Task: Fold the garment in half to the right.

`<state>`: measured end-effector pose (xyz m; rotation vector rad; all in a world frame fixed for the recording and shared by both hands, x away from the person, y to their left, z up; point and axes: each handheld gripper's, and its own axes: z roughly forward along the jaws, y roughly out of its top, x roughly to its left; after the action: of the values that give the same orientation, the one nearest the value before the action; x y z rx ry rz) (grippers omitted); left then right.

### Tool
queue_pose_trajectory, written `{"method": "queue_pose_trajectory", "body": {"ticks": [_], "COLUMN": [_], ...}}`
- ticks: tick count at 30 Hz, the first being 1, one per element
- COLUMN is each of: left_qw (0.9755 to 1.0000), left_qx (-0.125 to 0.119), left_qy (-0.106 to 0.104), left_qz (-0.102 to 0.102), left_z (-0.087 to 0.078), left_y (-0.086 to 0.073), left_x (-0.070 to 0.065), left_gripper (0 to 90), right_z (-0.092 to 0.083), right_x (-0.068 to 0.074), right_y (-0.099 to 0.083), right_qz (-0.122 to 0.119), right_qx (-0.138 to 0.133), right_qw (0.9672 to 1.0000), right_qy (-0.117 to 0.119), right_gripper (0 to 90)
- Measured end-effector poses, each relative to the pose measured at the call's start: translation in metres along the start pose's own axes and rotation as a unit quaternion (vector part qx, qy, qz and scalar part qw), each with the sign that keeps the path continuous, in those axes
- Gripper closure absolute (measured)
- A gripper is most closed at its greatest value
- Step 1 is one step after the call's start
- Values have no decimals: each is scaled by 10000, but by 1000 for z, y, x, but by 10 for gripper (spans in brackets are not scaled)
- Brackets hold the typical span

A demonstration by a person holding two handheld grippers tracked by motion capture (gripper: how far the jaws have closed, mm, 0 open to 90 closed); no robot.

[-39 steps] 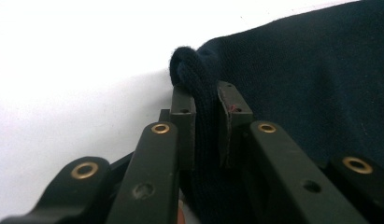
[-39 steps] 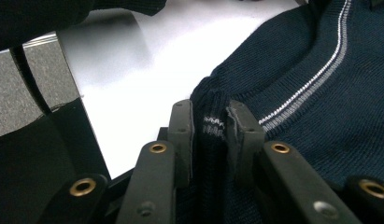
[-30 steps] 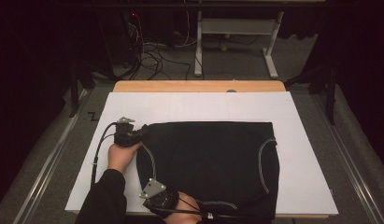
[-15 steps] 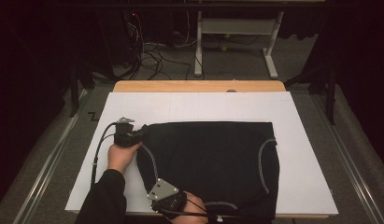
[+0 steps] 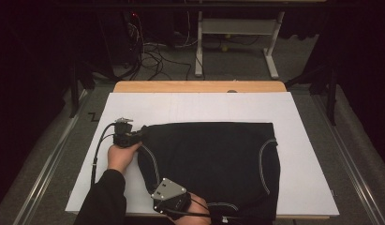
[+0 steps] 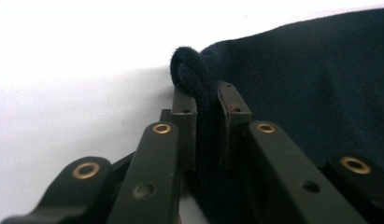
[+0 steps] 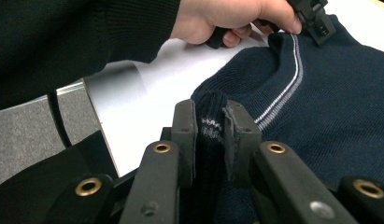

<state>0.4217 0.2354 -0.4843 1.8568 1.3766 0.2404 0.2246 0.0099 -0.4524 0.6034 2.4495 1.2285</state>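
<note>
On the white tabletop [image 5: 199, 108] lies a dark navy knitted garment with pale stripe trim [image 5: 213, 164], spread flat, its long axis running left to right — armhole trims at either end. Left tongs [image 5: 136, 137] pinch its far-left corner; right tongs [image 7: 212, 122] clamp a fold of its near-left edge.

The left gripper [image 5: 139, 136] is black, with a black cable [image 5: 97, 147] looping off at 9 o'clock and small metal fittings on top. The right gripper [image 5: 158, 199] is black too, topped by a grey three-cornered plate [image 5: 168, 189] with dark screws. Each gripper's fingers [image 6: 185, 116] are matt black bars with brass-ringed holes, ending in flat, worn pads. The person wears a black knitted sleeve [image 5: 102, 199], ribbed at the cuff.
</note>
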Motion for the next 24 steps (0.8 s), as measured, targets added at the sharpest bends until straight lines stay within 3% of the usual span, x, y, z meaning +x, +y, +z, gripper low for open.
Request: {"method": "queue_pose_trajectory", "body": {"ticks": [3, 14, 24], "left_qw": [9998, 9973, 9959], "left_qx": [-124, -679, -876], "left_qy": [148, 12, 37], "left_qz": [-13, -287, -214], "left_z": [-2, -21, -35], "left_y": [-1, 10, 24], "left_x": [-2, -8, -16], "left_gripper": [782, 791, 792], "right_z": [-1, -9, -19], "right_x": [0, 0, 1], "right_y": [1, 7, 19], "right_qz": [9, 1, -166], "right_qx": [-67, -266, -431], "right_qw": [10000, 9996, 9988], "right_qy": [-5, -40, -134], "right_gripper": [770, 769, 770]}}
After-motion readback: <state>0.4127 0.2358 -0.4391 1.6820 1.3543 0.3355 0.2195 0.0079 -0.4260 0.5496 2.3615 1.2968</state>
